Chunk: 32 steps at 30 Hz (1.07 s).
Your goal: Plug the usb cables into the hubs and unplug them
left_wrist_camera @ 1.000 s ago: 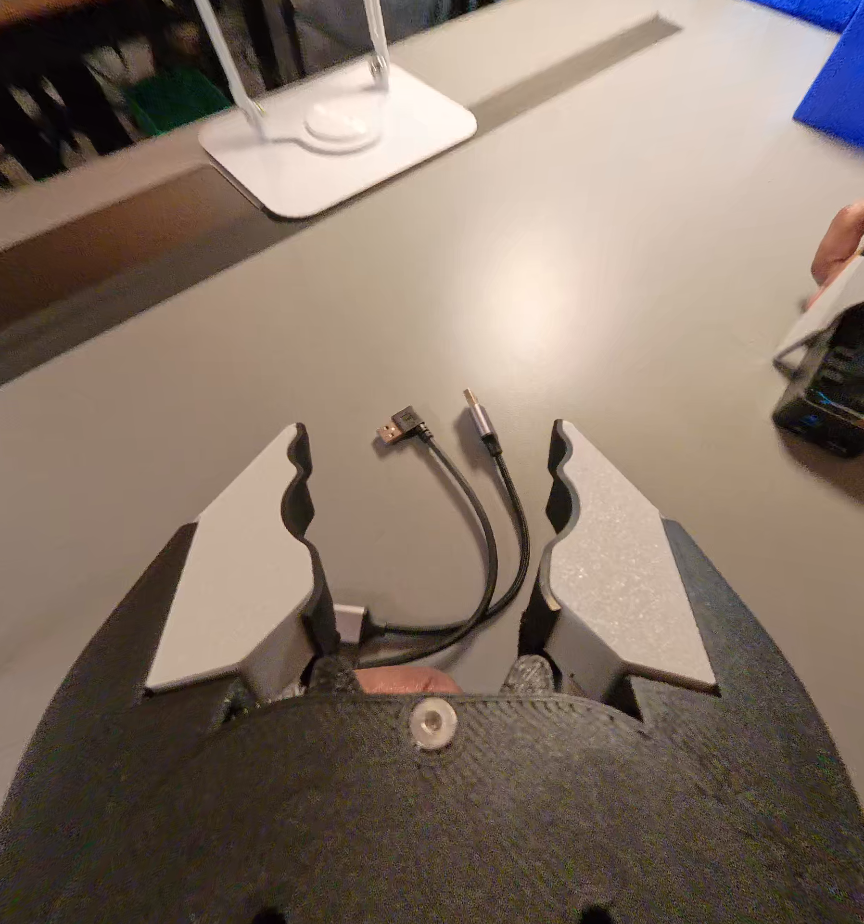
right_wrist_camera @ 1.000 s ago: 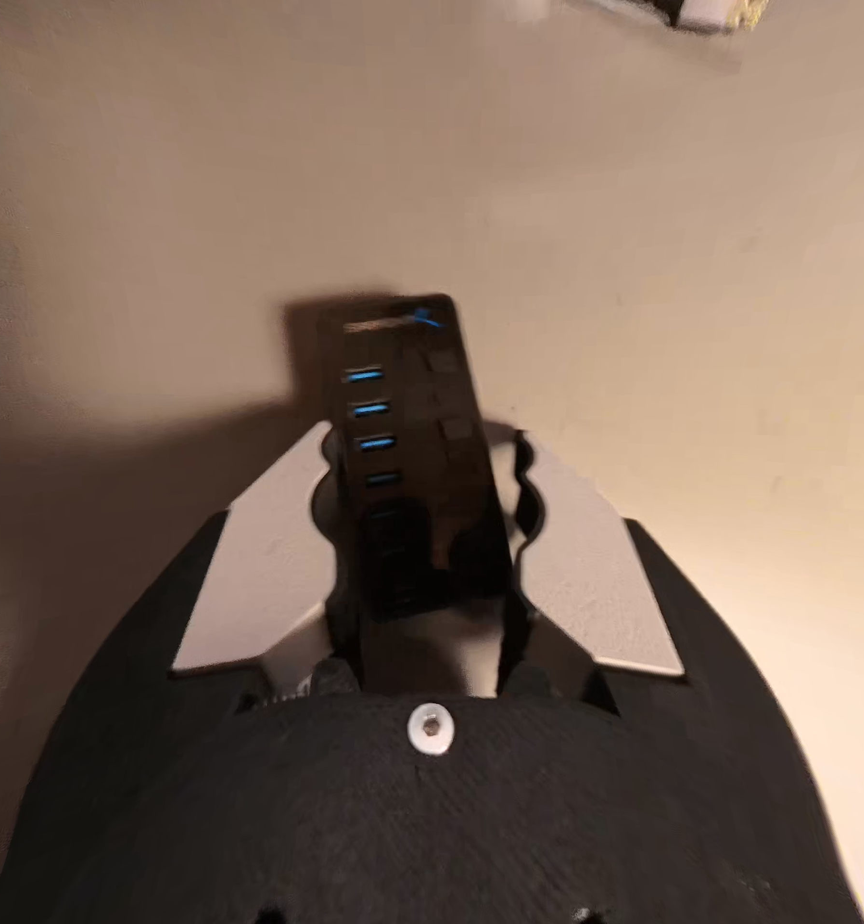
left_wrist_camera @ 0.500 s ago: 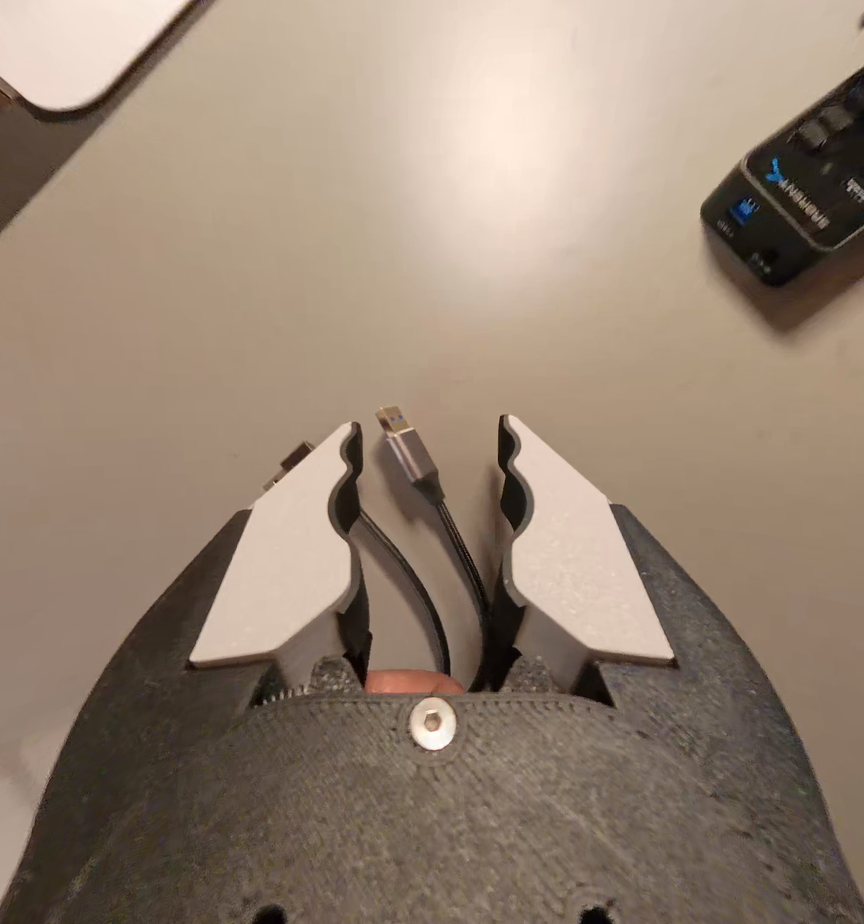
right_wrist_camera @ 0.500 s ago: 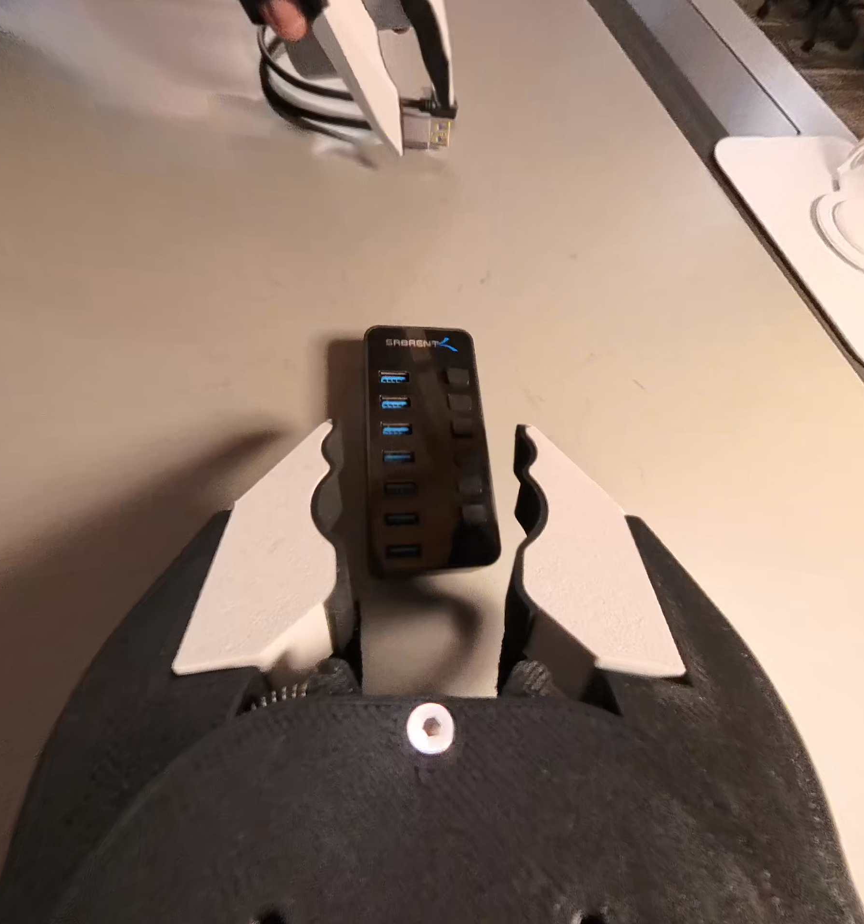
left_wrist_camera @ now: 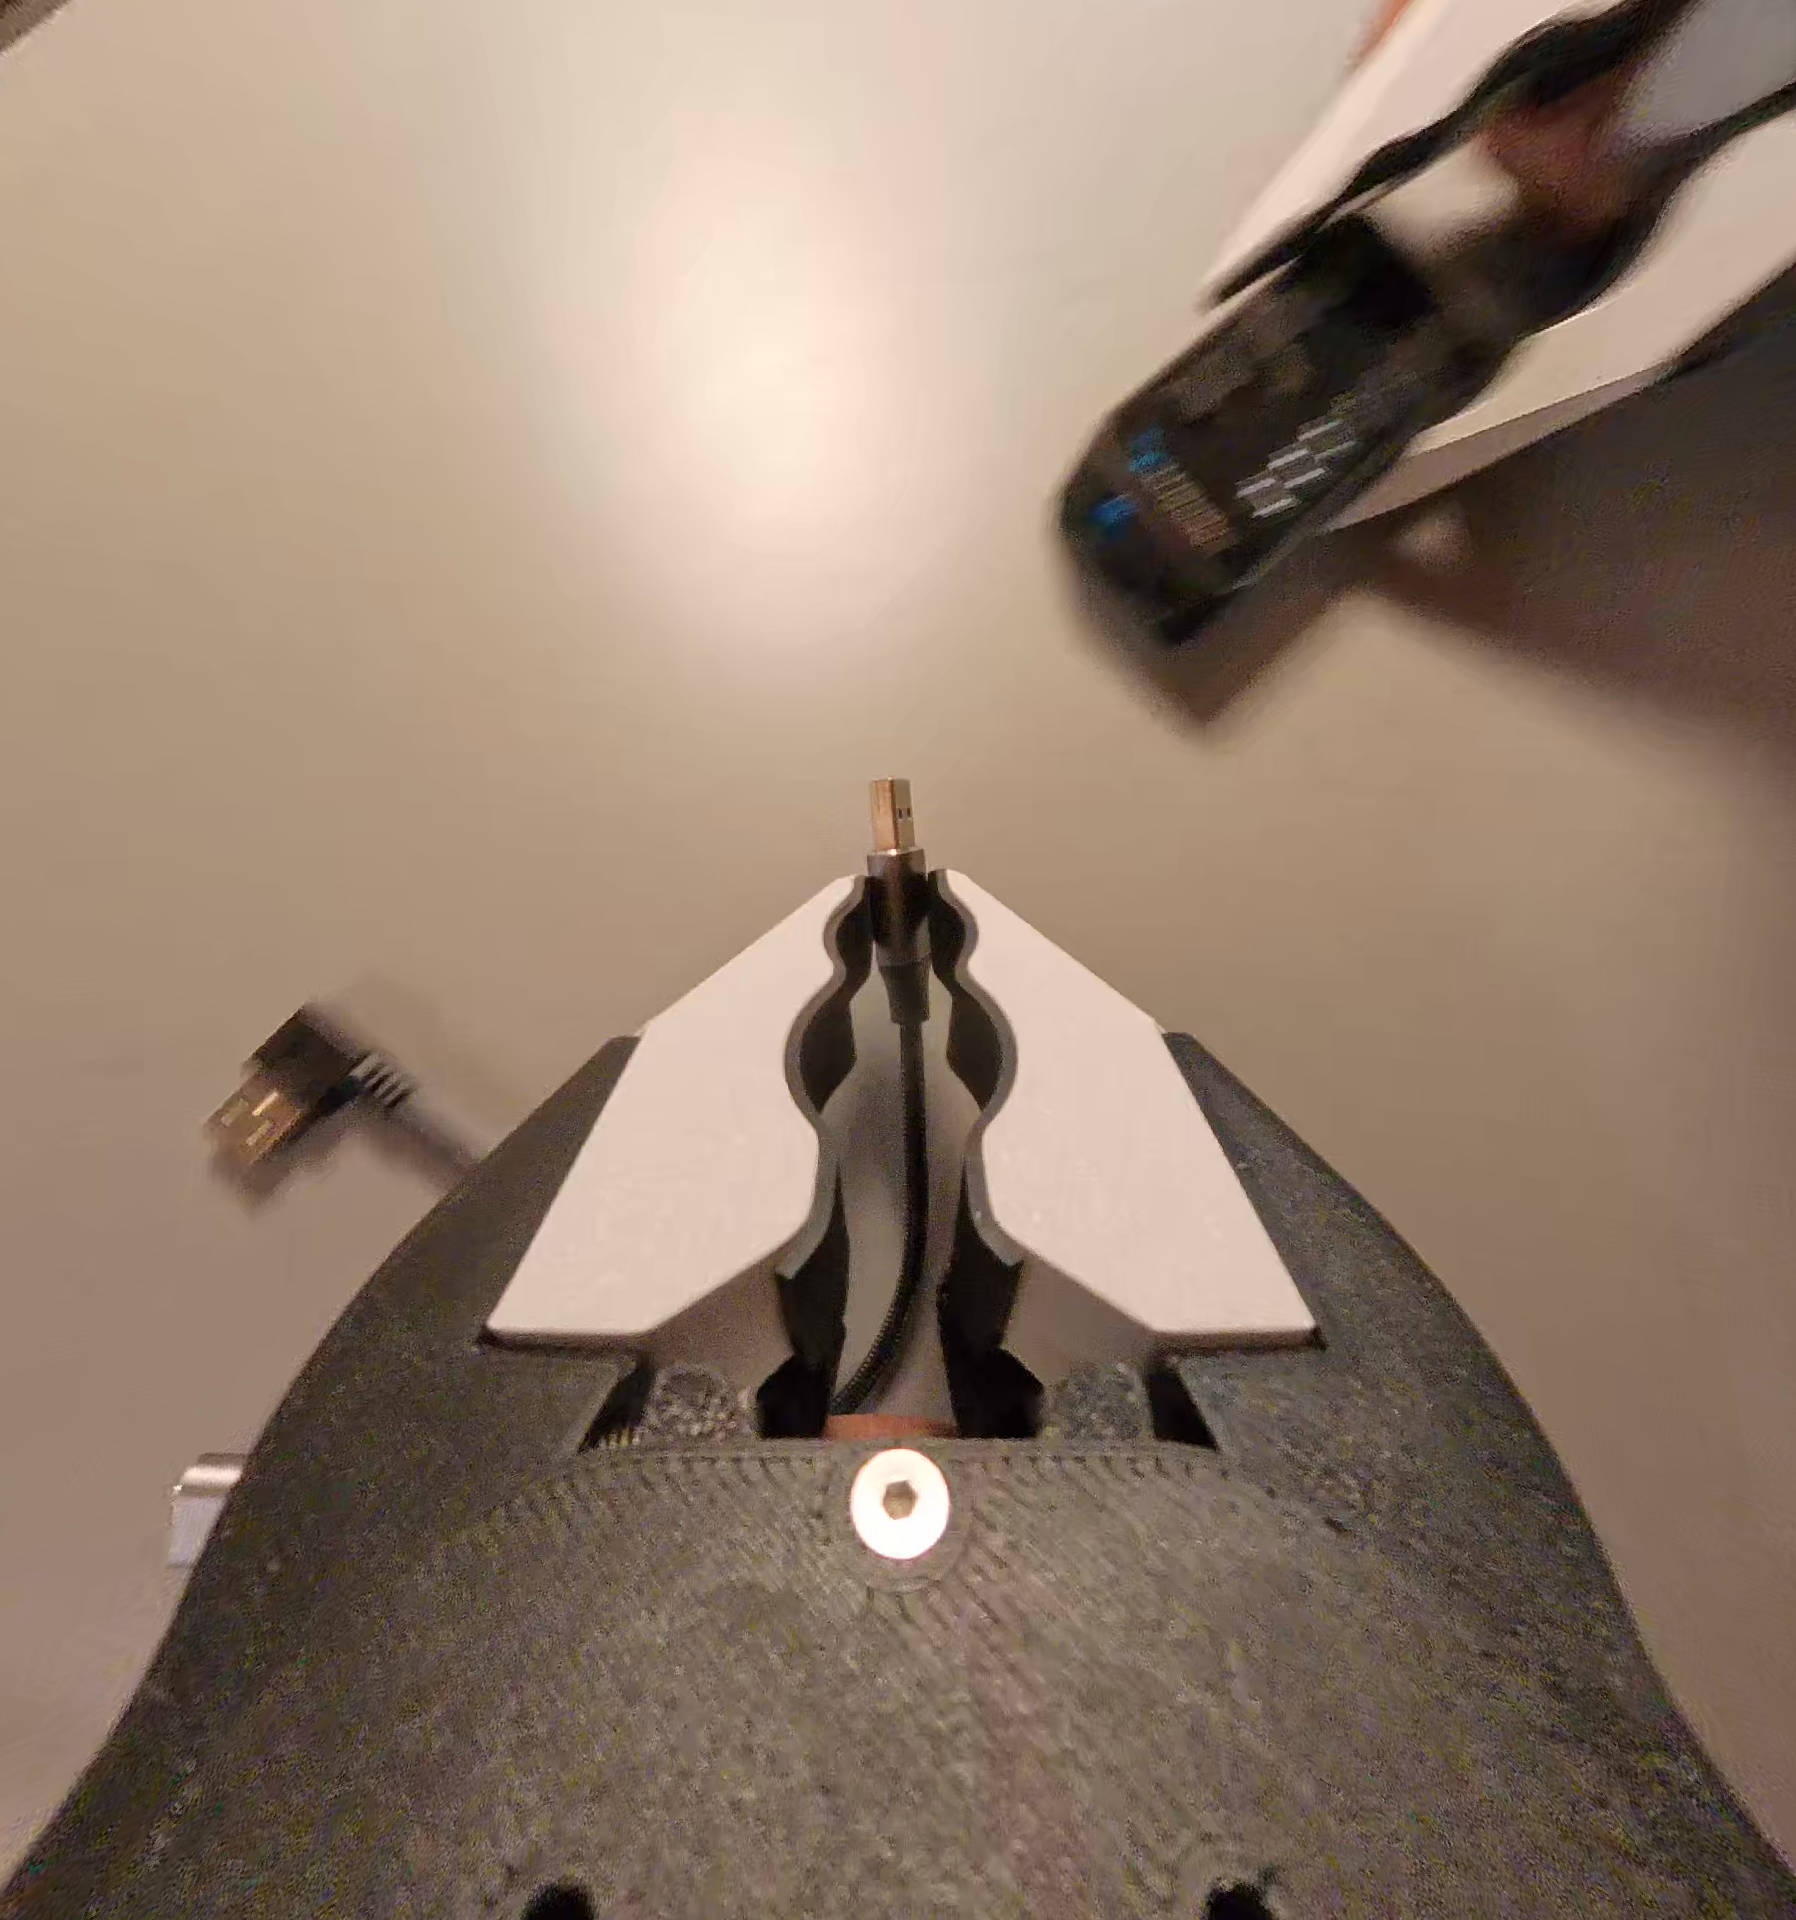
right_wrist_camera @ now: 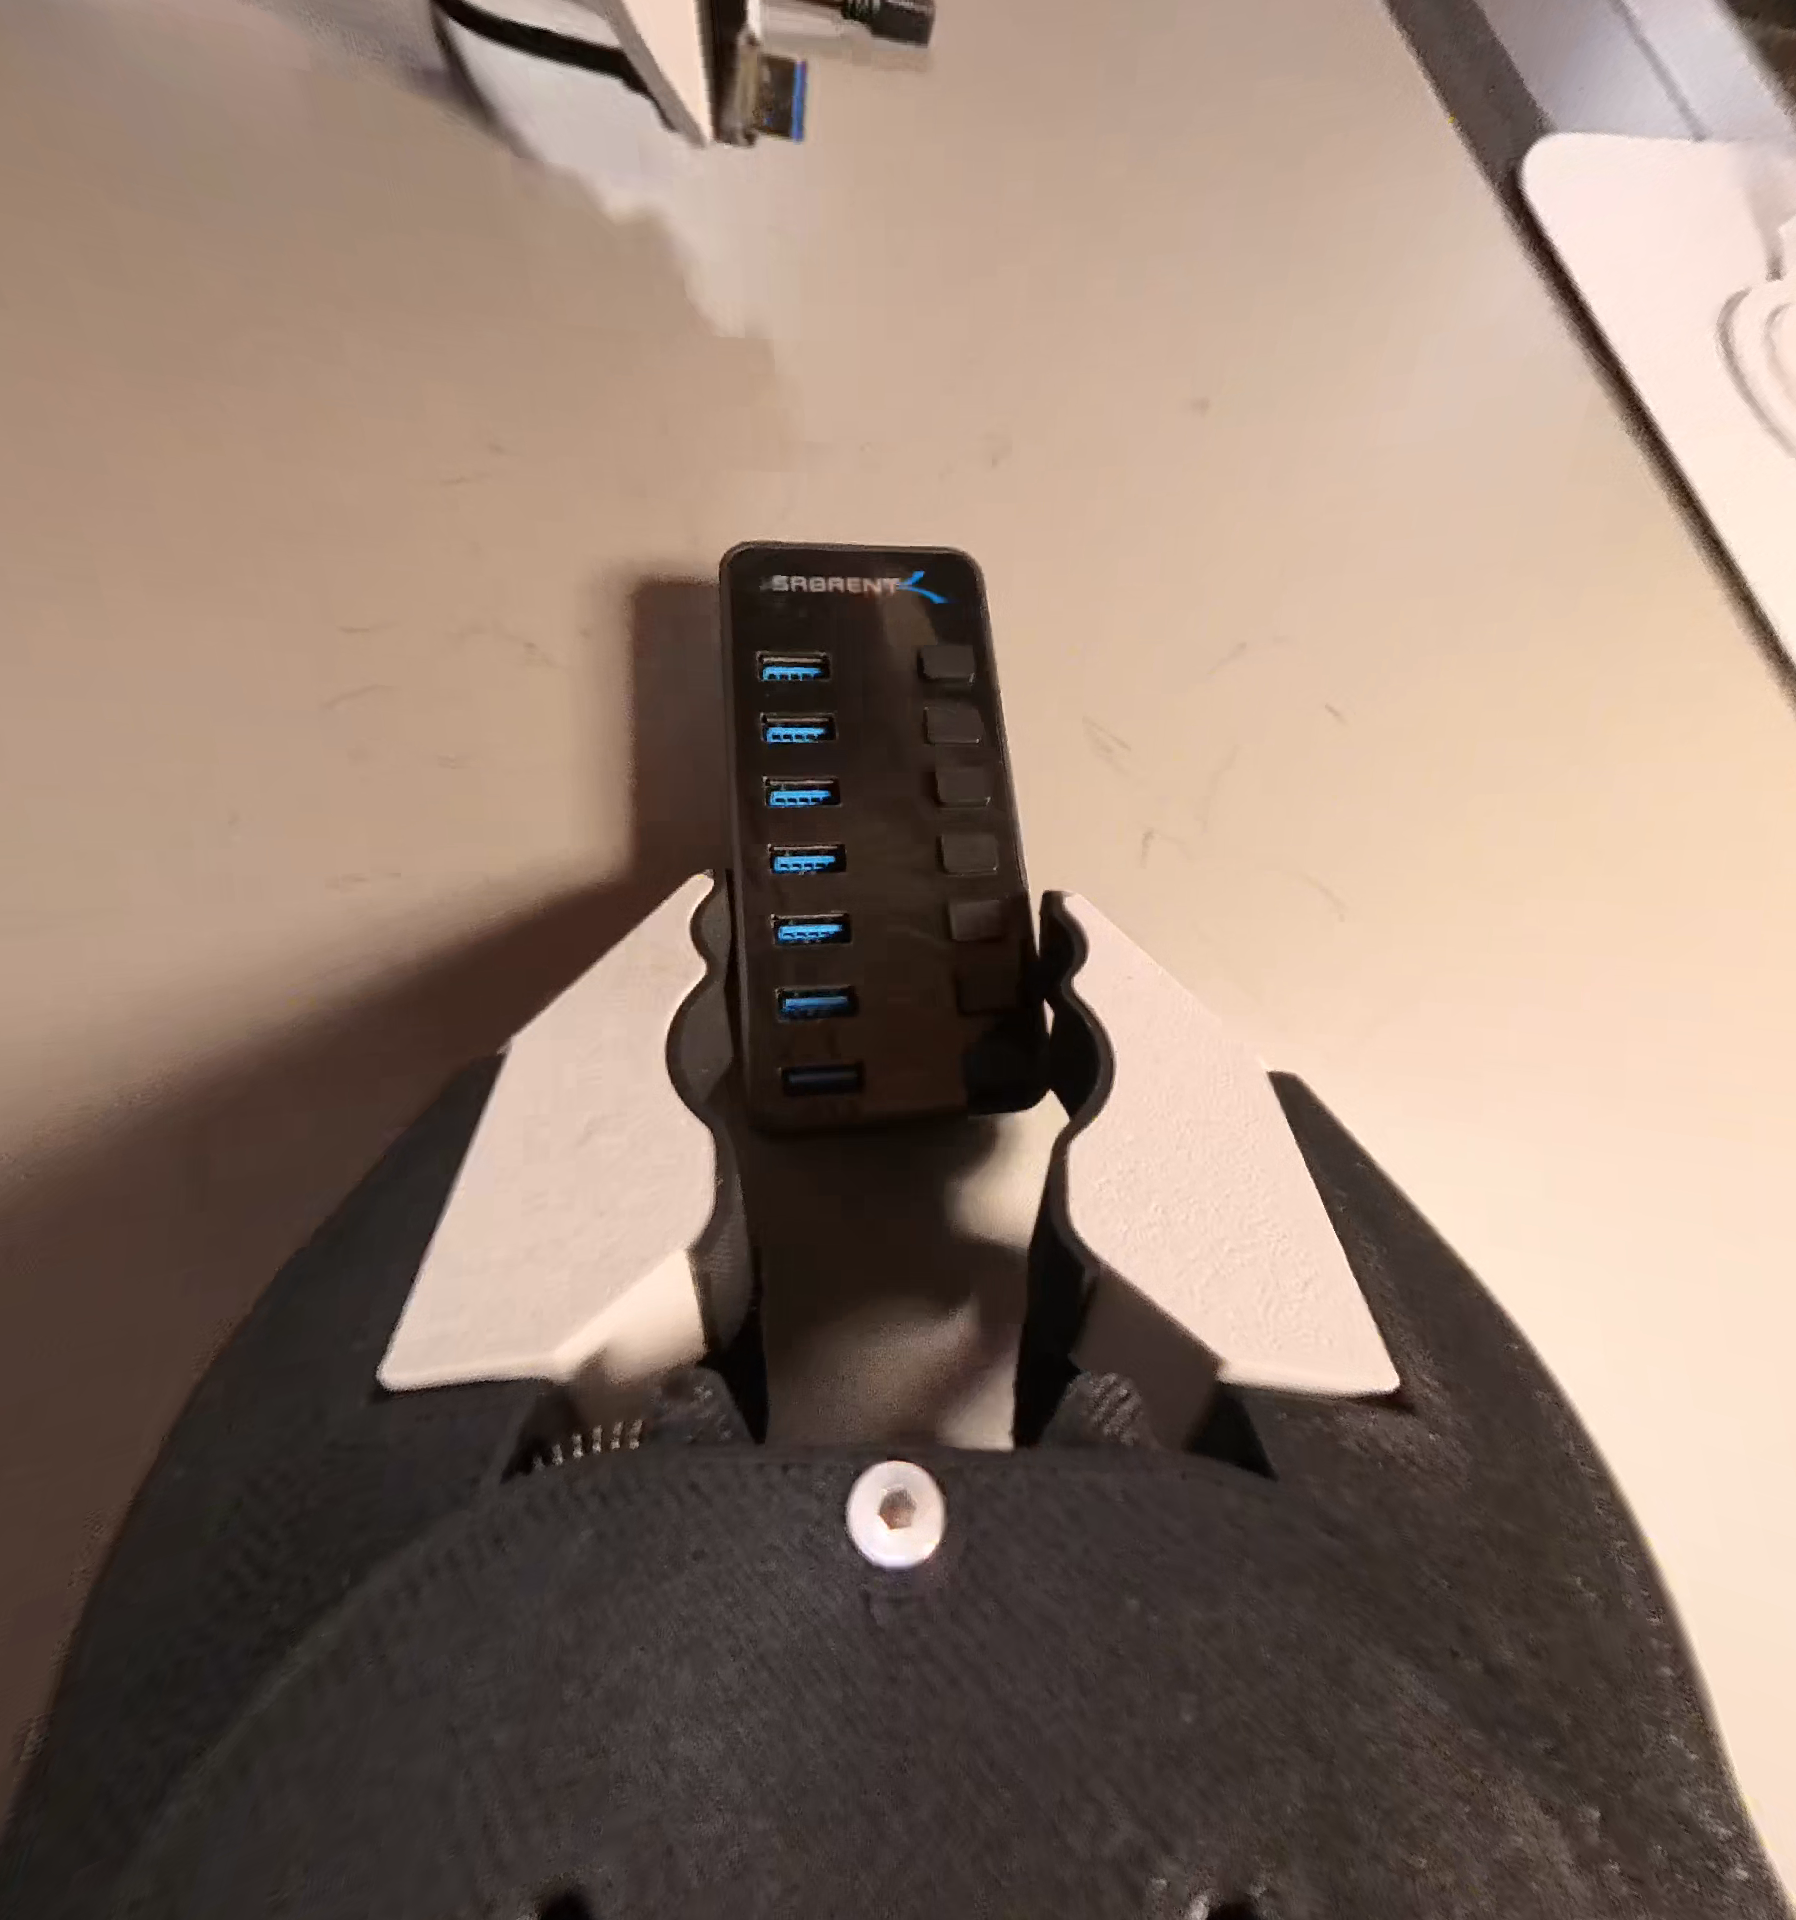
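My left gripper (left_wrist_camera: pixel 894 883) is shut on the dark body of a braided USB cable's plug (left_wrist_camera: pixel 892 821); the metal tip sticks out past the fingertips, above the table. A second, right-angle USB plug (left_wrist_camera: pixel 270 1101) hangs blurred at the left. My right gripper (right_wrist_camera: pixel 883 914) is shut on the near sides of a black USB hub (right_wrist_camera: pixel 863 748) with several blue ports and a row of buttons. The hub also shows blurred in the left wrist view (left_wrist_camera: pixel 1237 447), held by the right gripper's white fingers (left_wrist_camera: pixel 1600 395). The left gripper's fingers (right_wrist_camera: pixel 676 94) with the cables show at the top of the right wrist view.
The beige table (right_wrist_camera: pixel 1289 623) lies under both grippers. A white flat stand base (right_wrist_camera: pixel 1704 364) sits at the right, next to a grey channel (right_wrist_camera: pixel 1496 104) in the table. A silver connector (left_wrist_camera: pixel 203 1507) shows at the left wrist view's left edge.
My left gripper closed on the braided cable's plug and lifted it. My right gripper closed on the hub's sides. The two grippers came nearer each other.
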{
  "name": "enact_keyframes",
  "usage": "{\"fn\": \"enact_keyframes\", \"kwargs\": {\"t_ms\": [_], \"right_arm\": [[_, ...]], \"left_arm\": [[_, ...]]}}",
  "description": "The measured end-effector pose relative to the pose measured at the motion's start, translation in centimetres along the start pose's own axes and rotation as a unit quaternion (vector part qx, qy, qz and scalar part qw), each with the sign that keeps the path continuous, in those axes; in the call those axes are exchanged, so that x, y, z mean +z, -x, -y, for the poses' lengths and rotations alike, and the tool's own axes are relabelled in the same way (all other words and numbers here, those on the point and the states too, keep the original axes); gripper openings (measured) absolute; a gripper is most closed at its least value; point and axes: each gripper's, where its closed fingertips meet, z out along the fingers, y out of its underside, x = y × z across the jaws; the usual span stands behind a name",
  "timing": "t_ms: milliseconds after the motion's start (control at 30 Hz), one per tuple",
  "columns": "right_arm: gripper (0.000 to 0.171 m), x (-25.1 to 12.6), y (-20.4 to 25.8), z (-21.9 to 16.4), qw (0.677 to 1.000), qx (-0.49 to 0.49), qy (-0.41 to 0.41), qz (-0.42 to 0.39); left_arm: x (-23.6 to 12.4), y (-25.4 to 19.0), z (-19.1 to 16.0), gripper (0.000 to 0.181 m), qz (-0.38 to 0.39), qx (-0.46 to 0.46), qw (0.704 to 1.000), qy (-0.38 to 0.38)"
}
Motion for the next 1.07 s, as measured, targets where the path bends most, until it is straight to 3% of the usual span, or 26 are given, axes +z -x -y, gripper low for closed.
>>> {"fn": "enact_keyframes", "kwargs": {"t_ms": [33,200,400,533,667,1067], "right_arm": [[0.059,0.1,-0.2,0.3,1.000,-0.017,-0.001,-0.018],[0.059,0.2,-1.5,1.5,0.981,-0.141,0.007,-0.136],[0.059,0.1,-1.7,2.9,0.941,-0.255,-0.008,-0.222],[0.059,-0.3,-1.3,4.0,0.920,-0.299,-0.026,-0.253],[0.059,-0.5,-1.3,4.3,0.919,-0.297,-0.038,-0.257],[0.058,-0.3,-0.3,5.3,0.915,-0.310,-0.068,-0.250]], "left_arm": [[-0.1,-1.6,0.9,0.012,-0.038,0.011,0.999,-0.026],[-0.3,-7.6,4.5,0.010,-0.220,-0.016,0.967,-0.131],[-0.4,-9.7,5.9,0.010,-0.309,-0.040,0.931,-0.191],[-1.5,-10.4,6.5,0.010,-0.306,0.021,0.924,-0.229],[-1.6,-10.5,6.4,0.010,-0.294,0.036,0.929,-0.222],[4.1,-8.9,3.5,0.010,-0.186,-0.030,0.979,-0.077]]}}
